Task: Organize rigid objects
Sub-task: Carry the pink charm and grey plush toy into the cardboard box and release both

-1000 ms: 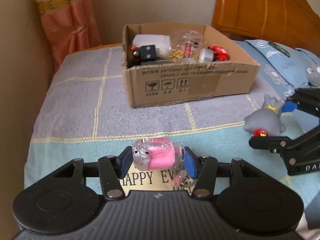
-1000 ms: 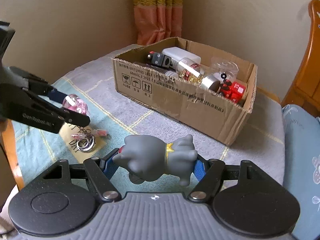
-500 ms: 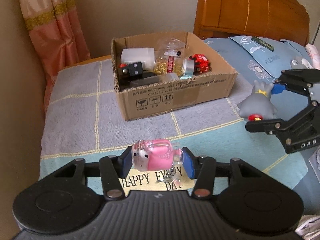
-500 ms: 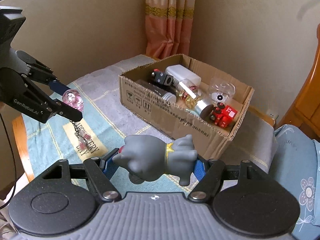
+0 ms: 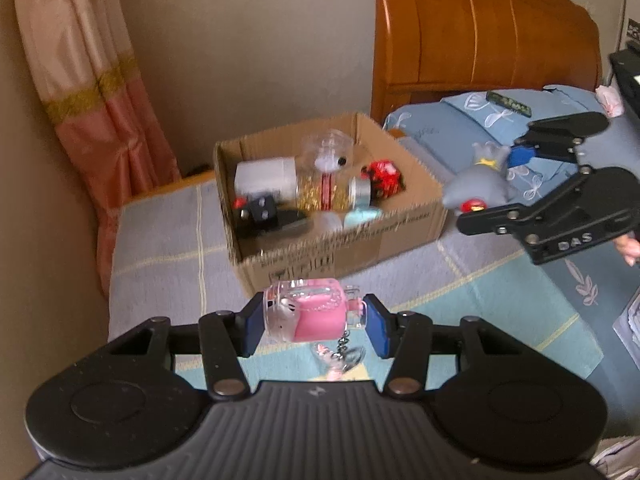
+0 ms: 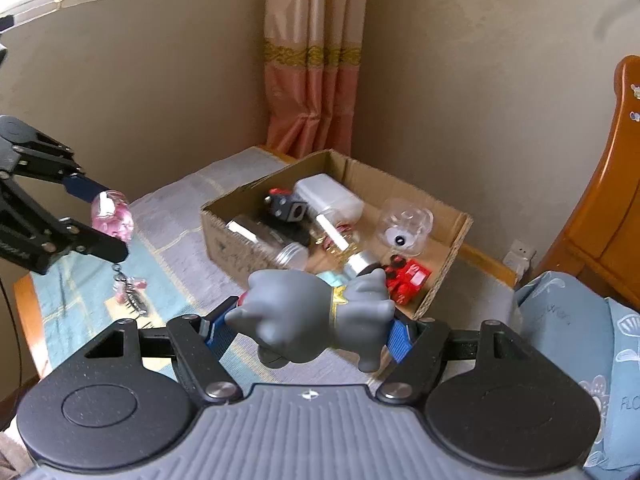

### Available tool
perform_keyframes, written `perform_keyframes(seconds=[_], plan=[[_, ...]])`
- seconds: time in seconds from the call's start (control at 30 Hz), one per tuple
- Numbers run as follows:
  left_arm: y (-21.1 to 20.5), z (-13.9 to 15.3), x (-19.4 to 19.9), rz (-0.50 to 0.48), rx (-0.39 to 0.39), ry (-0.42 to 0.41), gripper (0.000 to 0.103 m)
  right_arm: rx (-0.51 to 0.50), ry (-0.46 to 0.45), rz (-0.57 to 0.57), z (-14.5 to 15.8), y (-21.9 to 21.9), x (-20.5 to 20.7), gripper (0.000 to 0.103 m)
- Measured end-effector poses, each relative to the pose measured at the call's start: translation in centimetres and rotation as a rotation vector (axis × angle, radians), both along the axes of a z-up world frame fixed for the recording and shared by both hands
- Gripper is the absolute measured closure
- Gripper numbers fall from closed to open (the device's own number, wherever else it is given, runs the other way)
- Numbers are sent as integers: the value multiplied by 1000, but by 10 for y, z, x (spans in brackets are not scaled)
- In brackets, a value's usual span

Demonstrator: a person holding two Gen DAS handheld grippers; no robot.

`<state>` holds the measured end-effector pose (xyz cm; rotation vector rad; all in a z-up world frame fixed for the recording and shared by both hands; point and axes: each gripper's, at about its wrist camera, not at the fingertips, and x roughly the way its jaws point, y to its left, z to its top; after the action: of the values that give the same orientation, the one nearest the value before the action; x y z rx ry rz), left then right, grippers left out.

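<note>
My left gripper (image 5: 312, 322) is shut on a clear and pink keychain bottle (image 5: 310, 314), whose chain and ring (image 5: 340, 354) dangle below it, above the table. In the right wrist view the same pink bottle (image 6: 112, 216) hangs at the left. My right gripper (image 6: 306, 330) is shut on a grey rubber animal toy (image 6: 316, 316) with a gold collar, held in the air in front of the box; the grey toy (image 5: 476, 188) also shows at the right of the left wrist view. An open cardboard box (image 5: 416, 224) stands behind both.
The box (image 6: 460, 236) holds a white block (image 6: 328, 196), a clear jar (image 6: 406, 228), a red toy (image 6: 408, 282) and several other things. The table wears a grey and teal cloth (image 5: 168, 248). A blue pillow (image 5: 452, 120) and wooden headboard (image 5: 480, 28) lie right; a curtain (image 6: 312, 60) hangs behind.
Both grippers have risen with their loads, so the box and table look farther and lower. The keychain's ring has lifted off the cloth and now hangs free.
</note>
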<state>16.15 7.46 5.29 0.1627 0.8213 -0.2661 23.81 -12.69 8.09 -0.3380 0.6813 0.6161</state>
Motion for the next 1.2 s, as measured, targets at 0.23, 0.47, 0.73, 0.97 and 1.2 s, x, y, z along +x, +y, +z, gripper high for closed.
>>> perform_keyframes(seconds=[0.23, 0.47, 0.73, 0.97, 1.2], plan=[[-11, 23, 18, -30, 14, -67, 53, -12, -7, -39, 8, 3, 37, 26], [-19, 33, 44, -44, 26, -89, 53, -18, 27, -81, -2, 4, 69, 26], [-29, 39, 76, -53, 33, -84, 53, -20, 63, -107, -14, 4, 86, 0], [-45, 39, 100, -81, 27, -83, 53, -3, 59, -104, -8, -3, 78, 0], [-59, 36, 140, -64, 7, -64, 53, -13, 48, -105, -4, -11, 59, 0]])
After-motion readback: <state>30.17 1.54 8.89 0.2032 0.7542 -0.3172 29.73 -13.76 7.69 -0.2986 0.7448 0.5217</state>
